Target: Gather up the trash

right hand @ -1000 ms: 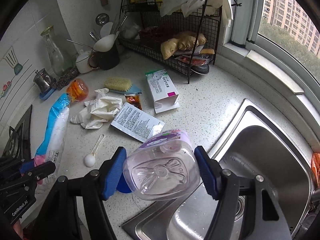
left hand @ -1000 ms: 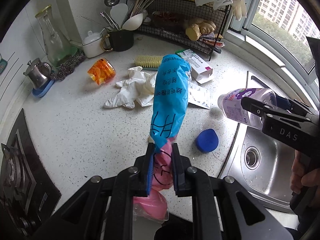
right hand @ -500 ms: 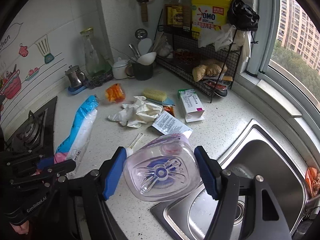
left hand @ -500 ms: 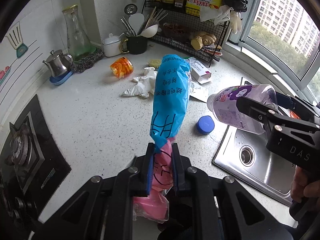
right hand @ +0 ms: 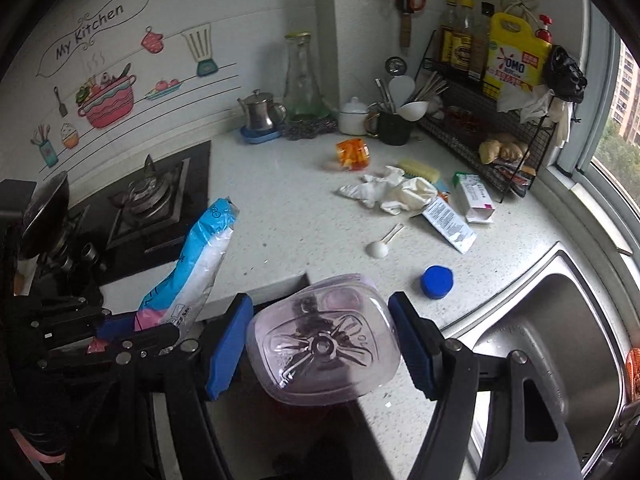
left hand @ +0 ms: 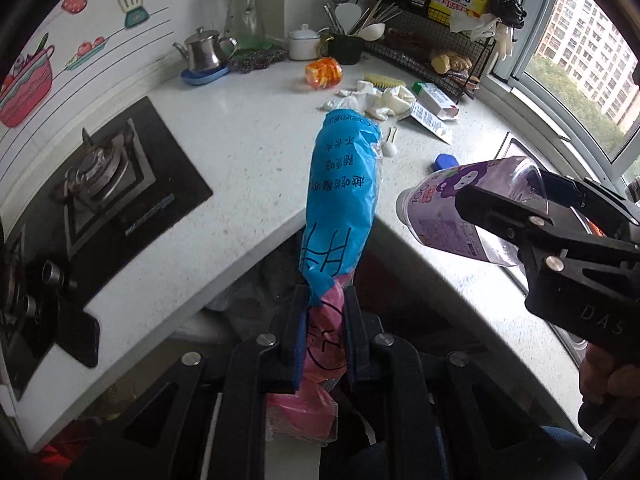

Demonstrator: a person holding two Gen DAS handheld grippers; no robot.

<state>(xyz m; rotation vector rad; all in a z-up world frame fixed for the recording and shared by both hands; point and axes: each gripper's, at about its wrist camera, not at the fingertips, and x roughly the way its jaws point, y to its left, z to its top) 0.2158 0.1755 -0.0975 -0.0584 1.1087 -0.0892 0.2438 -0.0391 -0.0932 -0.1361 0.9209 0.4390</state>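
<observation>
My left gripper (left hand: 325, 320) is shut on the pink lower end of a long blue and pink plastic bag (left hand: 344, 184), which stands up in front of the camera. In the right wrist view the same bag (right hand: 200, 248) and left gripper (right hand: 132, 332) sit at the left. My right gripper (right hand: 322, 344) is shut on a clear, purple-labelled plastic bottle (right hand: 324, 348), with its base toward the camera. The left wrist view shows this bottle (left hand: 460, 208) lying sideways at the right. Both grippers hang just off the counter's front edge (left hand: 256, 252), over a dark space below.
On the white counter lie a blue cap (right hand: 437, 281), a white spoon (right hand: 378, 248), crumpled white gloves (right hand: 392, 194), a leaflet (right hand: 448, 226), a small box (right hand: 474, 198) and an orange wrapper (right hand: 352, 154). A gas stove (right hand: 152, 200) is at left and a steel sink (right hand: 560, 340) at right.
Both grippers have drawn back from over the counter to beyond its front edge, carrying the bag and the bottle. The counter items now look farther away. Neither grip has changed.
</observation>
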